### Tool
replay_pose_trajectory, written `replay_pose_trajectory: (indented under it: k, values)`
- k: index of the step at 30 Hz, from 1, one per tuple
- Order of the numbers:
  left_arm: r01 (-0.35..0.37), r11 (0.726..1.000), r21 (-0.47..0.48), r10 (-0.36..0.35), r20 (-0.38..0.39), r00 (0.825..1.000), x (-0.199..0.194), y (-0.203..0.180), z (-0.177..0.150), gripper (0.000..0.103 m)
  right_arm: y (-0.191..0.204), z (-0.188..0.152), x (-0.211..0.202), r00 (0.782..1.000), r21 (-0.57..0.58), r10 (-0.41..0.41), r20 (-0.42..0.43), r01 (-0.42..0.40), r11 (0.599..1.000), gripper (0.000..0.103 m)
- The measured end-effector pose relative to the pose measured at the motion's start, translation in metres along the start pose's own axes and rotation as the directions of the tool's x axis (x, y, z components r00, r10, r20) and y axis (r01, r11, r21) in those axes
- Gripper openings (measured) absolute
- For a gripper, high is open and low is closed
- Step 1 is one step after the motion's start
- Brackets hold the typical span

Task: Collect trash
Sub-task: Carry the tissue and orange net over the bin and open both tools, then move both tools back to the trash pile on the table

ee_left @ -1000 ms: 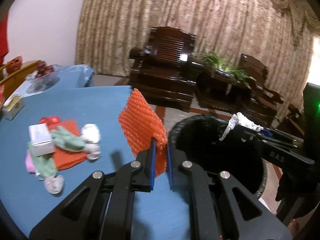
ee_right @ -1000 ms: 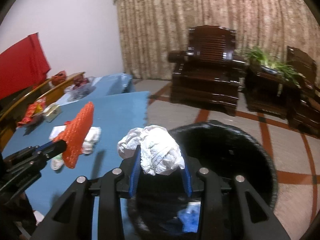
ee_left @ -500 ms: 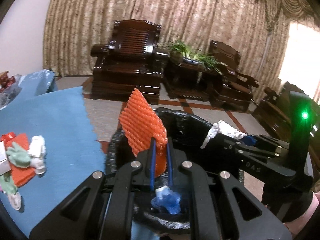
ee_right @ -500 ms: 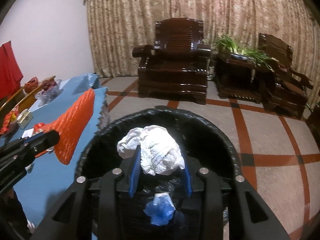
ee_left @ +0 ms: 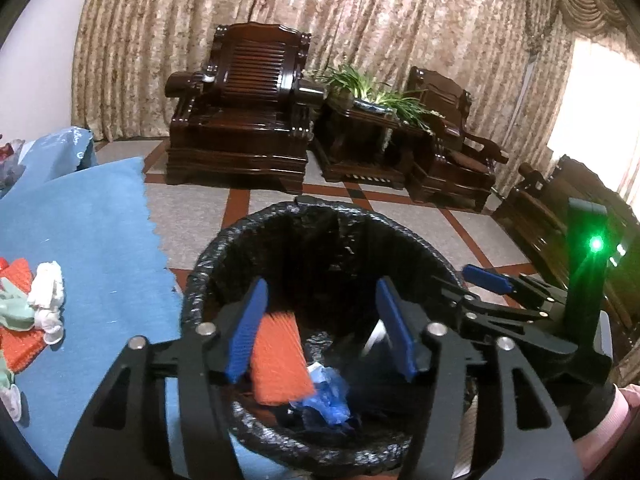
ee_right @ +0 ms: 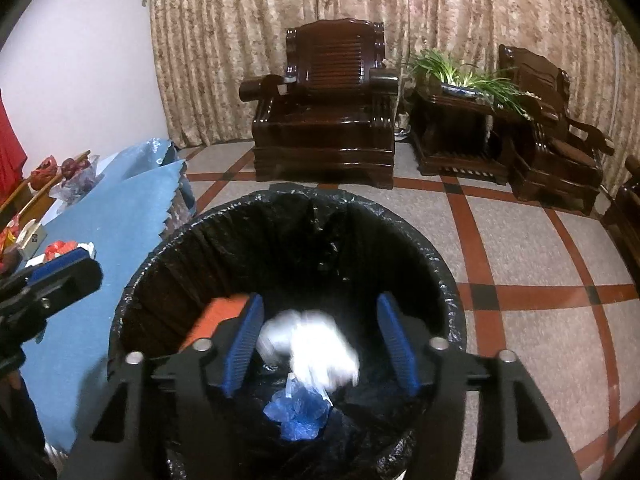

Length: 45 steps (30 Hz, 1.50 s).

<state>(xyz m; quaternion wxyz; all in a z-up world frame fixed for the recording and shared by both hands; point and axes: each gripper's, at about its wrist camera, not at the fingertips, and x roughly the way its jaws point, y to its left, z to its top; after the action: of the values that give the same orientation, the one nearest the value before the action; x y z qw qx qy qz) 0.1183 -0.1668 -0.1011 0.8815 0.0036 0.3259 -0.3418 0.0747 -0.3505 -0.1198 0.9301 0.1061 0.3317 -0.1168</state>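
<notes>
Both grippers are open over the black-lined trash bin (ee_left: 248, 236) (ee_right: 172, 248). My left gripper (ee_left: 322, 330) is empty; the orange foam net (ee_left: 280, 360) drops just below it inside the bin. My right gripper (ee_right: 320, 340) is empty; the white crumpled paper (ee_right: 312, 348), blurred, falls between its fingers into the bin. The orange net shows in the right wrist view (ee_right: 216, 316) too. A crumpled blue scrap (ee_left: 328, 396) (ee_right: 298, 410) lies at the bin's bottom. More trash (ee_left: 36, 308) stays on the blue table.
The blue-covered table (ee_left: 92, 232) (ee_right: 116, 220) is left of the bin, with a box and red items (ee_right: 44, 244) at its far side. Dark wooden armchairs (ee_left: 244, 112) and a plant stand (ee_left: 360, 136) are across the tiled floor.
Both grippers have opened. The orange net left my left gripper and the white paper left my right gripper; both are dropping into the bin.
</notes>
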Motion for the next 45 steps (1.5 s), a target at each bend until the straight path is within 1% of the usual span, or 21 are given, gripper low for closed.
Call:
replay_pose_trajectory:
  k: [1, 2, 3, 4, 5, 6, 13, 18, 22, 28, 31, 32, 33, 34, 39, 42, 45]
  values:
    - [-0.008, 1.000, -0.003, 0.008, 0.005, 1.000, -0.002, 0.002, -0.001, 0.065, 0.000, 0.000, -0.001, 1.000, 0.002, -0.002, 0.002, 0.002, 1.000, 0.081]
    - [-0.017, 1.000, -0.005, 0.017, 0.010, 1.000, -0.005, 0.005, -0.001, 0.072, 0.001, 0.000, -0.001, 1.000, 0.003, -0.003, 0.005, 0.003, 1.000, 0.084]
    - [-0.035, 0.999, -0.010, 0.035, 0.016, 0.999, -0.008, 0.009, -0.003, 0.079, 0.001, 0.000, -0.001, 1.000, 0.005, -0.003, 0.009, 0.003, 1.000, 0.091]
    - [-0.046, 0.999, -0.014, 0.046, 0.020, 0.999, -0.011, 0.013, -0.001, 0.083, 0.002, 0.000, -0.003, 1.000, 0.008, -0.001, 0.016, 0.000, 1.000, 0.096]
    - [-0.066, 0.997, -0.026, 0.066, 0.023, 0.998, -0.015, 0.018, -0.003, 0.089, 0.004, 0.000, -0.004, 1.000, 0.010, 0.003, 0.022, -0.003, 1.000, 0.096]
    - [-0.080, 0.996, -0.036, 0.080, 0.024, 0.996, -0.018, 0.022, -0.003, 0.091, 0.006, 0.001, -0.005, 1.000, 0.011, 0.011, 0.027, -0.011, 1.000, 0.097]
    - [-0.187, 0.976, -0.114, 0.190, 0.017, 0.982, -0.042, 0.065, -0.010, 0.093, 0.036, 0.007, -0.009, 0.997, -0.016, 0.062, 0.036, -0.061, 0.998, 0.097]
    - [-0.268, 0.951, -0.153, 0.274, 0.023, 0.961, -0.070, 0.097, -0.017, 0.093, 0.068, 0.011, -0.008, 0.993, -0.069, 0.113, 0.035, -0.110, 0.991, 0.097]
    - [-0.337, 0.921, -0.192, 0.349, 0.029, 0.937, -0.095, 0.126, -0.020, 0.093, 0.095, 0.016, -0.005, 0.988, -0.112, 0.150, 0.032, -0.146, 0.983, 0.097]
    - [-0.443, 0.866, -0.231, 0.461, 0.032, 0.887, -0.129, 0.166, -0.025, 0.093, 0.144, 0.026, 0.001, 0.976, -0.173, 0.213, 0.040, -0.203, 0.964, 0.097]
    - [-0.499, 0.834, -0.237, 0.520, 0.035, 0.853, -0.141, 0.182, -0.028, 0.093, 0.167, 0.030, 0.004, 0.969, -0.198, 0.244, 0.043, -0.231, 0.953, 0.097]
    - [-0.524, 0.817, -0.239, 0.547, 0.035, 0.836, -0.145, 0.189, -0.028, 0.093, 0.175, 0.032, 0.005, 0.965, -0.209, 0.258, 0.044, -0.244, 0.947, 0.097]
    - [-0.541, 0.805, -0.242, 0.564, 0.033, 0.825, -0.148, 0.194, -0.029, 0.093, 0.187, 0.034, 0.007, 0.961, -0.226, 0.274, 0.047, -0.257, 0.940, 0.097]
    - [-0.551, 0.797, -0.247, 0.575, 0.031, 0.817, -0.150, 0.199, -0.030, 0.093, 0.196, 0.035, 0.010, 0.958, -0.240, 0.284, 0.050, -0.265, 0.934, 0.097]
    - [-0.589, 0.760, -0.276, 0.616, 0.017, 0.787, -0.155, 0.225, -0.036, 0.093, 0.237, 0.038, 0.026, 0.940, -0.269, 0.340, 0.037, -0.318, 0.909, 0.097]
    - [-0.607, 0.742, -0.286, 0.636, 0.010, 0.772, -0.155, 0.238, -0.037, 0.093, 0.257, 0.036, 0.039, 0.935, -0.280, 0.354, 0.020, -0.335, 0.900, 0.097]
    - [-0.617, 0.732, -0.290, 0.644, 0.000, 0.765, -0.149, 0.249, -0.039, 0.093, 0.275, 0.033, 0.055, 0.930, -0.289, 0.367, -0.006, -0.353, 0.890, 0.096]
